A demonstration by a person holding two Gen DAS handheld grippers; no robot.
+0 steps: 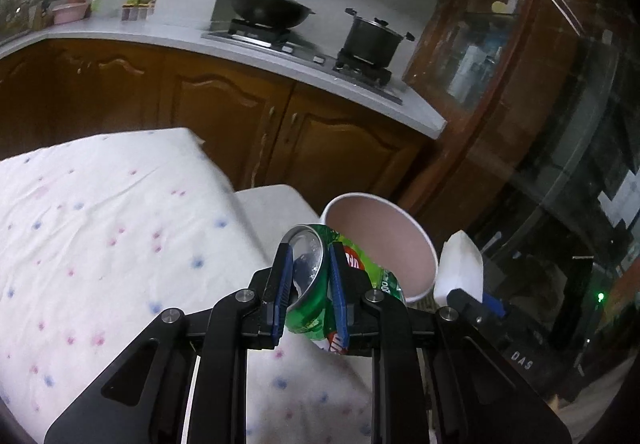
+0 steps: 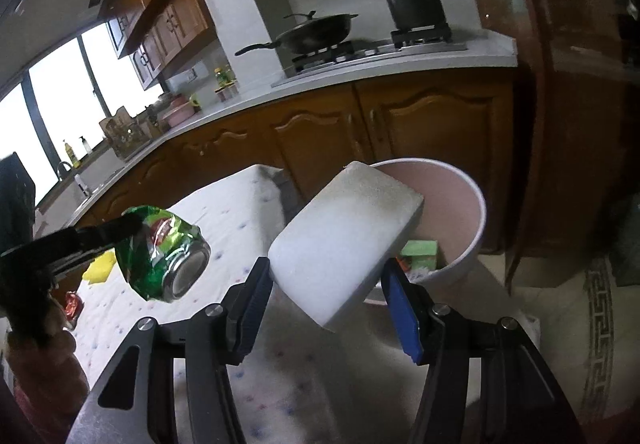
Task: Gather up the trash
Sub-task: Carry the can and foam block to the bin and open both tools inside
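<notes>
Left gripper [image 1: 310, 286] clamped on crushed green drink can [image 1: 310, 308], right gripper [image 2: 326, 294] gripping white foam block [image 2: 344, 240], green box [image 2: 420, 249] inside pink round bin [image 2: 476, 204] seen only from right wrist, "DAS" readable only from left wrist

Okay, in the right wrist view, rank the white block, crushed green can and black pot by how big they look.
1. white block, though it is nearest the camera
2. crushed green can
3. black pot, far off on the stove

table [image 1: 100, 212]: dotted white cloth | yellow item [image 2: 98, 271] | red wrapper [image 2: 73, 304]
</notes>
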